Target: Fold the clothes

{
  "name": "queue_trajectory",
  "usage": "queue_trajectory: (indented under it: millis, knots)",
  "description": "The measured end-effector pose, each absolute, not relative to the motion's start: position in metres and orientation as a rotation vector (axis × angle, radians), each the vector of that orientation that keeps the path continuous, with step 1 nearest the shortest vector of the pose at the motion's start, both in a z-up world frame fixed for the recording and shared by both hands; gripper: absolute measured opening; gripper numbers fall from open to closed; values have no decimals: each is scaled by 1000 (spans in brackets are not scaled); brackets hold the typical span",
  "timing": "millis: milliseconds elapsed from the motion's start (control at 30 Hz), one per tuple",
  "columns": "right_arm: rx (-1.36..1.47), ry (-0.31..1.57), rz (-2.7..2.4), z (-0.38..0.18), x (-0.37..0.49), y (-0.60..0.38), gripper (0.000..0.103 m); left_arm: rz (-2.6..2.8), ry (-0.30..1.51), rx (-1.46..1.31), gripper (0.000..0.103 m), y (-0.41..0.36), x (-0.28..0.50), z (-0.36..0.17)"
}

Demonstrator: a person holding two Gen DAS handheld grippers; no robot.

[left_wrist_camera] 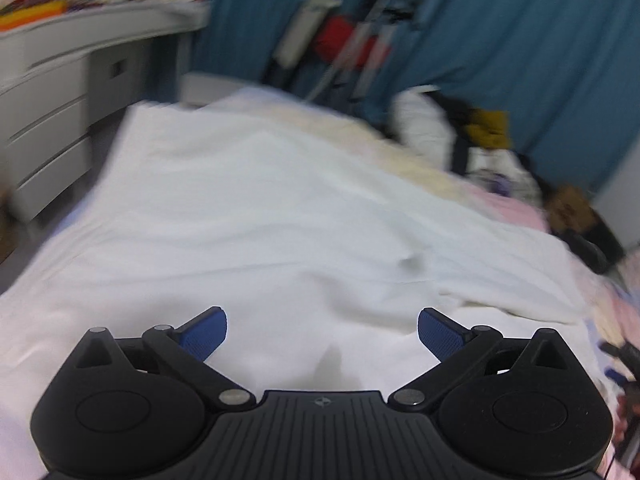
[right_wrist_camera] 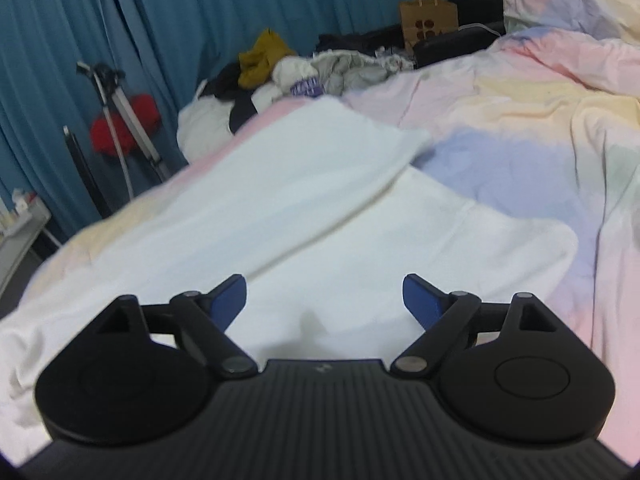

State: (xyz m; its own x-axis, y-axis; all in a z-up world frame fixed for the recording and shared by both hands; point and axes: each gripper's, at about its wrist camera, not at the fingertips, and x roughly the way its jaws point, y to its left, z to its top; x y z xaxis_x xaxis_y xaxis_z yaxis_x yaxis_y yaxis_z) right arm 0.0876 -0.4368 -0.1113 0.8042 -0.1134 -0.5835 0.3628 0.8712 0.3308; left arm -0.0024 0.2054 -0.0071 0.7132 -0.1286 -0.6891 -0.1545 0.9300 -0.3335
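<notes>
left hand-held gripper: jaws spread wide, nothing between the blue pads; it hovers over the white garment, which runs ahead of it and to both sides.
right hand-held gripper: jaws likewise spread, holding nothing; the same white garment lies straight ahead and just below.
long axis: in the right wrist view the cloth runs from near-left to far-right of the gripper, with one flap laid over the lower layer along a slanting edge.
nearer hand: cannot tell; both hang close over it.
stage: partly doubled over, which fits either a fold under way or a loose spread.
material: soft, matte white knit, limp, shallow wrinkles; it will sag when lifted.
bed: pastel patchy cover under the garment, rumpled.
clothes pile: beyond the garment, mixed white, mustard and dark pieces.
</notes>
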Motion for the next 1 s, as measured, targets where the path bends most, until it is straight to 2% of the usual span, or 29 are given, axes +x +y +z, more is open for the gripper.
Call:
queue_trajectory:
  millis: [100, 333, 533, 800, 933, 1000]
  knots:
    - [505, 569, -311, -114, 79, -447, 87, 110, 850, -461, 103, 231, -14, -3]
    - [642, 526, -424, -121, 58, -472, 87, 230, 848, -729, 102, 299, -53, 7]
    - [729, 484, -524, -122, 39, -492, 87, 330, 904, -1056, 100, 340, -80, -22]
    - [918, 470, -572, -143, 29, -517, 86, 435, 912, -1191, 95, 355, -73, -50]
    - [1048, 445, -567, -158, 26, -531, 86, 418, 878, -1192, 87, 347, -64, -54]
    - [1091, 432, -561, -164, 27, -538, 82, 409, 856, -1182, 87, 342, -59, -55]
